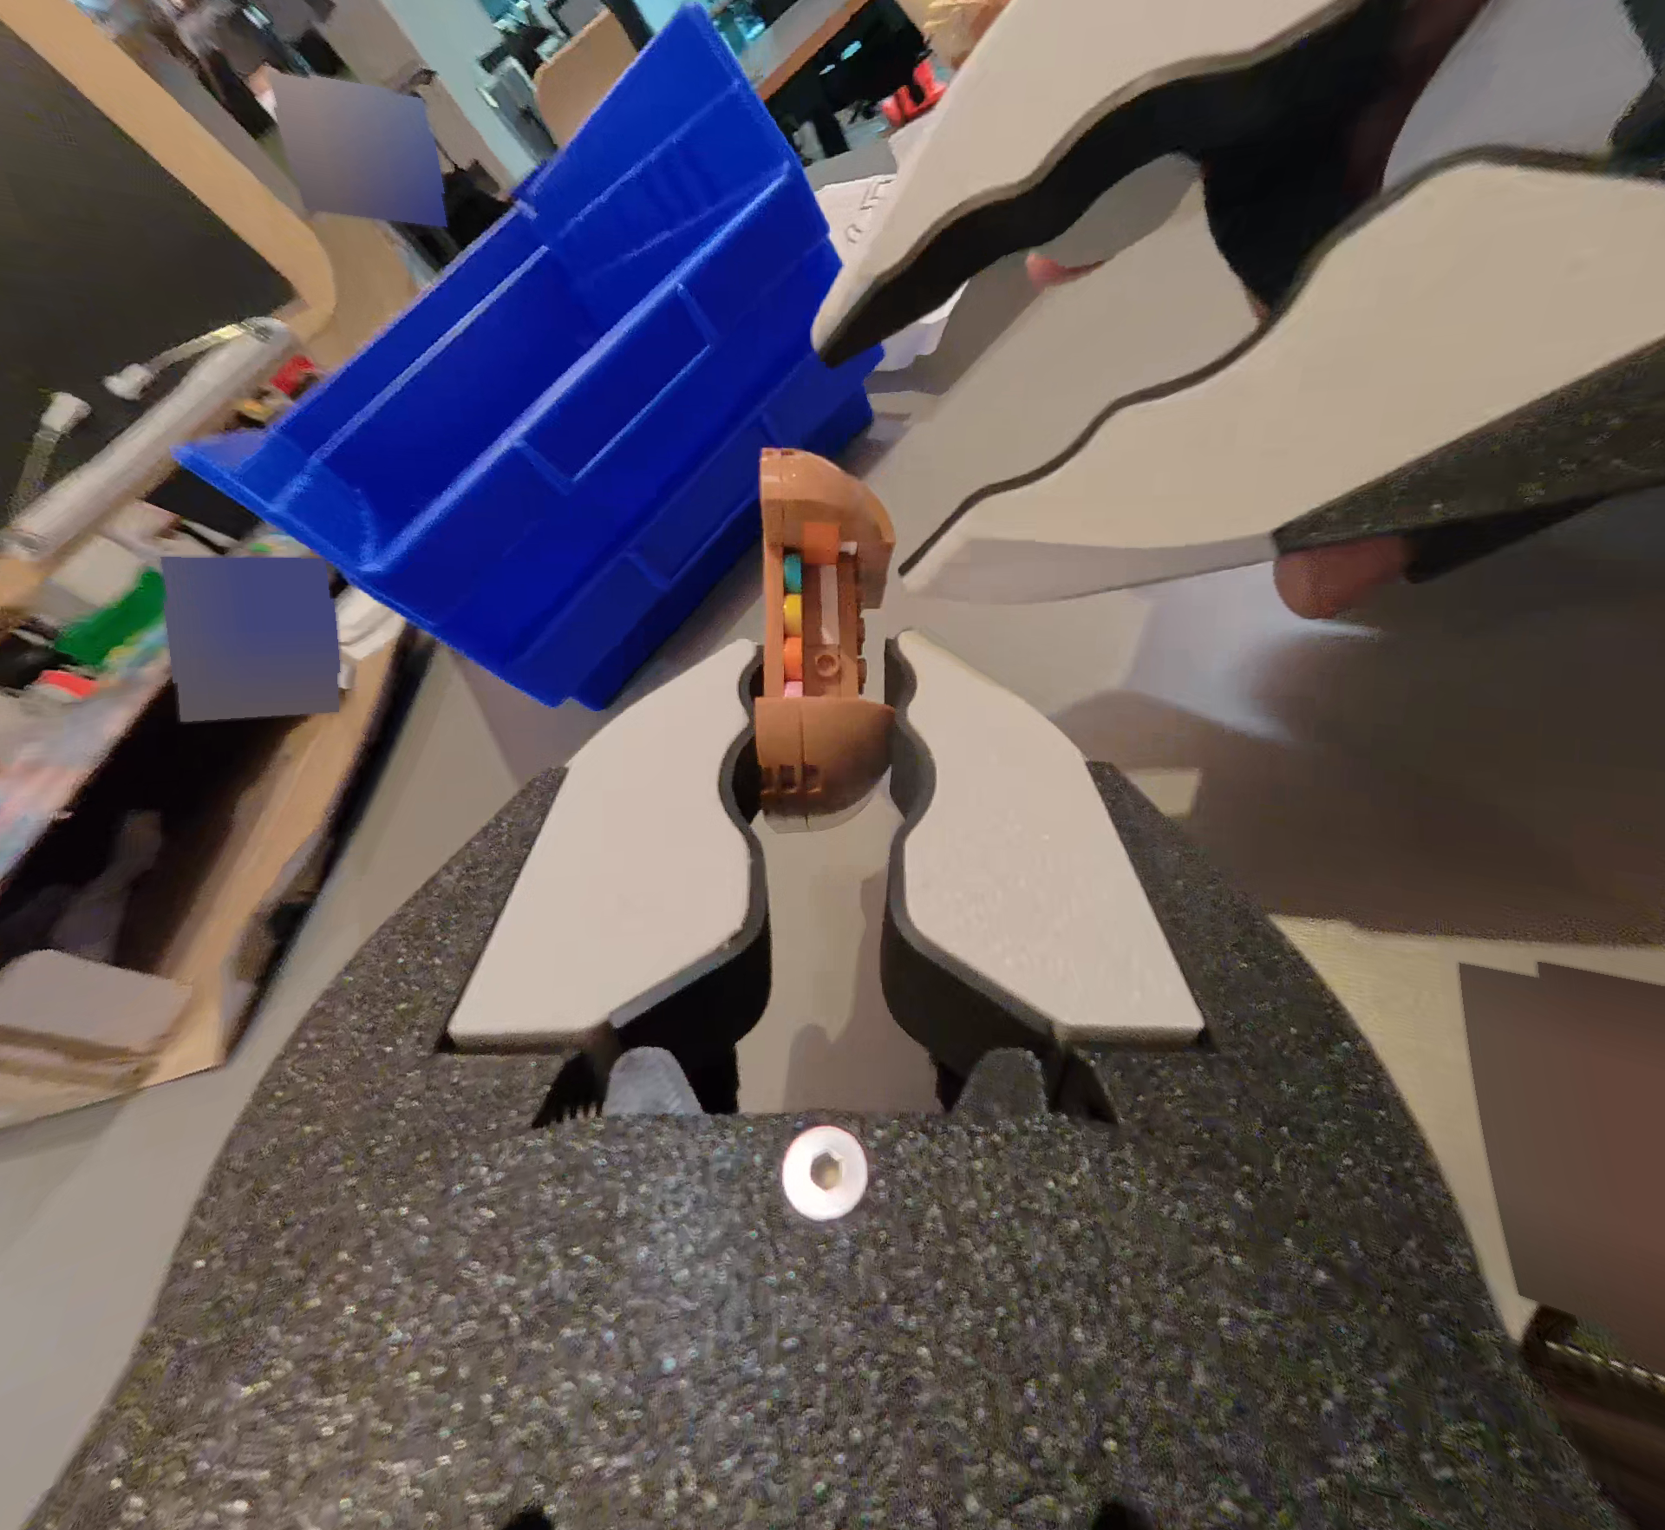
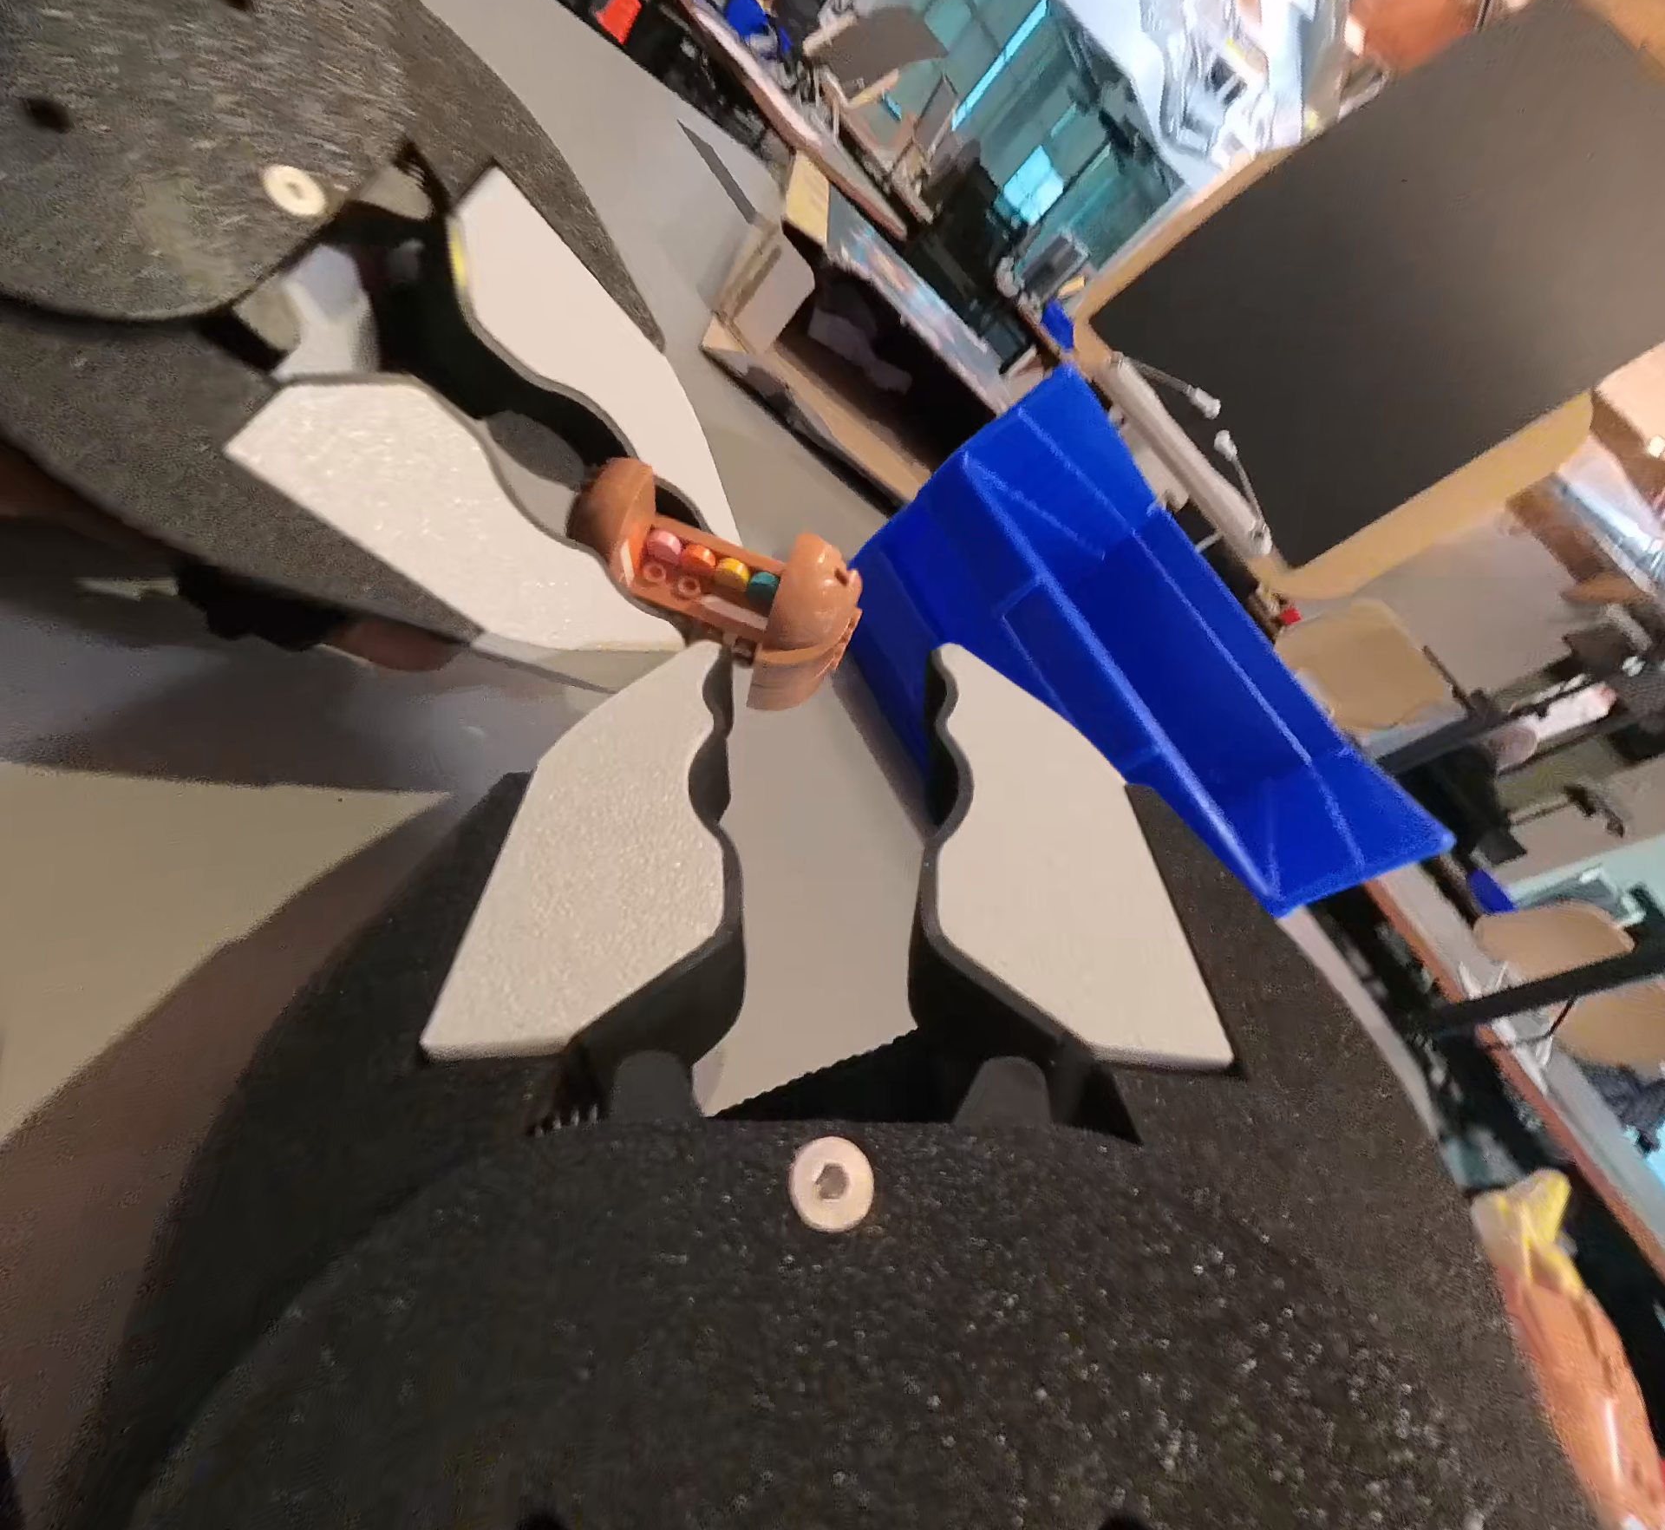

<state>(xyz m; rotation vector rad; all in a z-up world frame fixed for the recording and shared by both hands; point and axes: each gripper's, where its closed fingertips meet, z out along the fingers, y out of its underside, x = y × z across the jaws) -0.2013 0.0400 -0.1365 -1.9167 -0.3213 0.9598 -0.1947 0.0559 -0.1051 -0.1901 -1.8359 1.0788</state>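
Note:
A small brown brick-built model (image 1: 815, 730) with a row of coloured studs inside is clamped by its lower end in my left gripper (image 1: 824, 653), which is shut on it and holds it upright above the grey table (image 1: 1126, 676). My right gripper (image 1: 867, 464) comes in from the upper right with its jaws open, fingertips beside the model's top end. In the right wrist view the model (image 2: 712, 577) lies sideways in the left gripper (image 2: 703, 590). Its free rounded end sits at the mouth of my open right gripper (image 2: 829, 658), close to the left fingertip (image 2: 694, 676).
A blue plastic bin (image 1: 577, 405) stands just behind the model and also shows in the right wrist view (image 2: 1126, 631). A cardboard box (image 1: 225, 856) sits off the table's left edge. A black panel (image 2: 1396, 270) and cluttered desks lie beyond. A person's fingers (image 1: 1333, 577) hold the right gripper. My left and right fingertips are right by each other.

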